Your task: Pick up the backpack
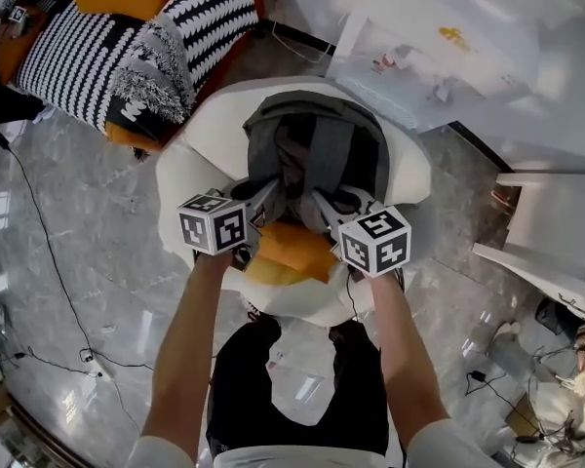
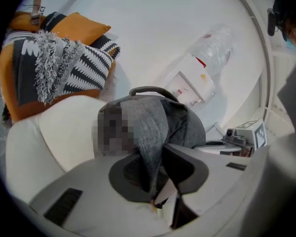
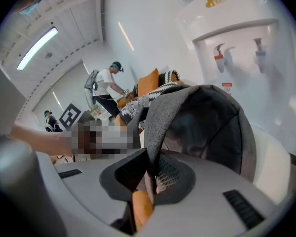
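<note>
A grey backpack (image 1: 312,149) stands upright on a white armchair (image 1: 200,139), its back and two shoulder straps facing me. My left gripper (image 1: 264,195) is shut on the left strap (image 2: 149,147), which runs down between its dark pads. Over on the other side, my right gripper (image 1: 322,203) is shut on the right strap (image 3: 154,127), pinched edge-on between the jaws. In both gripper views the backpack (image 2: 177,122) (image 3: 212,127) fills the middle, with its carry handle (image 2: 148,90) at the top. An orange cushion (image 1: 288,252) lies on the seat under the grippers.
Black-and-white striped cushions (image 1: 127,47) lie on an orange sofa at the upper left. A white water dispenser (image 1: 439,47) stands behind the armchair and a white shelf (image 1: 556,227) at the right. Cables (image 1: 39,232) trail over the marble floor. Another person (image 3: 107,85) stands far off.
</note>
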A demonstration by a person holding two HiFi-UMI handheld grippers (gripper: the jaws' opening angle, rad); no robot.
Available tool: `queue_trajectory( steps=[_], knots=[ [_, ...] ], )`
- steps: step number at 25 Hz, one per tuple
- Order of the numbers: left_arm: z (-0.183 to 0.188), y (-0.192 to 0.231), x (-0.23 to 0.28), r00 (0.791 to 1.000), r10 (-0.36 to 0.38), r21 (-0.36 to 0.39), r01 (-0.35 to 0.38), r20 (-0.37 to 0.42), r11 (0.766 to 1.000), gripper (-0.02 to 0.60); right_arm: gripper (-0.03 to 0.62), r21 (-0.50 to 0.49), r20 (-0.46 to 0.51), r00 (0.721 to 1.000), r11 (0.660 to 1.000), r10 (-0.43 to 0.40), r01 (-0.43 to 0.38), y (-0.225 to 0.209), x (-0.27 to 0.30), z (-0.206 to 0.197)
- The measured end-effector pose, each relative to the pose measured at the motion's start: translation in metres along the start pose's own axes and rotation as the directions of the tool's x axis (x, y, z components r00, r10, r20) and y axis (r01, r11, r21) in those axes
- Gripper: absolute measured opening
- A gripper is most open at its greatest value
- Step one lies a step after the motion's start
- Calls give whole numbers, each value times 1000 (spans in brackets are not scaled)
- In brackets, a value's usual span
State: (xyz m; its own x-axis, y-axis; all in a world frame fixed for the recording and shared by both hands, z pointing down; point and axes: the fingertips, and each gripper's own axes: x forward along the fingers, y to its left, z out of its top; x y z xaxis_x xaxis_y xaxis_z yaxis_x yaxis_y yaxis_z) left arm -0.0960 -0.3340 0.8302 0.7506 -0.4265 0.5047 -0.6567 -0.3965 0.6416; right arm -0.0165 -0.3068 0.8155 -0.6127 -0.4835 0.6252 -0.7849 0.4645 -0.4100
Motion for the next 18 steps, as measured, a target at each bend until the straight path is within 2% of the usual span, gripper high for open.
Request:
queue_trajectory(
  steps=[3, 12, 18],
  knots=[
    [1, -10, -9, 1000, 10, 9, -10, -13, 1000, 100, 37, -3, -3, 1000, 1000, 2, -2, 8, -12, 5],
    [-13, -42, -33, 999, 15, -25, -16, -38, 1000, 100, 37, 37, -6, 1000, 999, 9, -9, 29, -47, 5],
    [-19, -61, -48, 1000, 21, -53, -22, -14, 998, 98, 37, 48, 0, 1000, 999, 13, -13, 44, -68, 6]
  ],
)
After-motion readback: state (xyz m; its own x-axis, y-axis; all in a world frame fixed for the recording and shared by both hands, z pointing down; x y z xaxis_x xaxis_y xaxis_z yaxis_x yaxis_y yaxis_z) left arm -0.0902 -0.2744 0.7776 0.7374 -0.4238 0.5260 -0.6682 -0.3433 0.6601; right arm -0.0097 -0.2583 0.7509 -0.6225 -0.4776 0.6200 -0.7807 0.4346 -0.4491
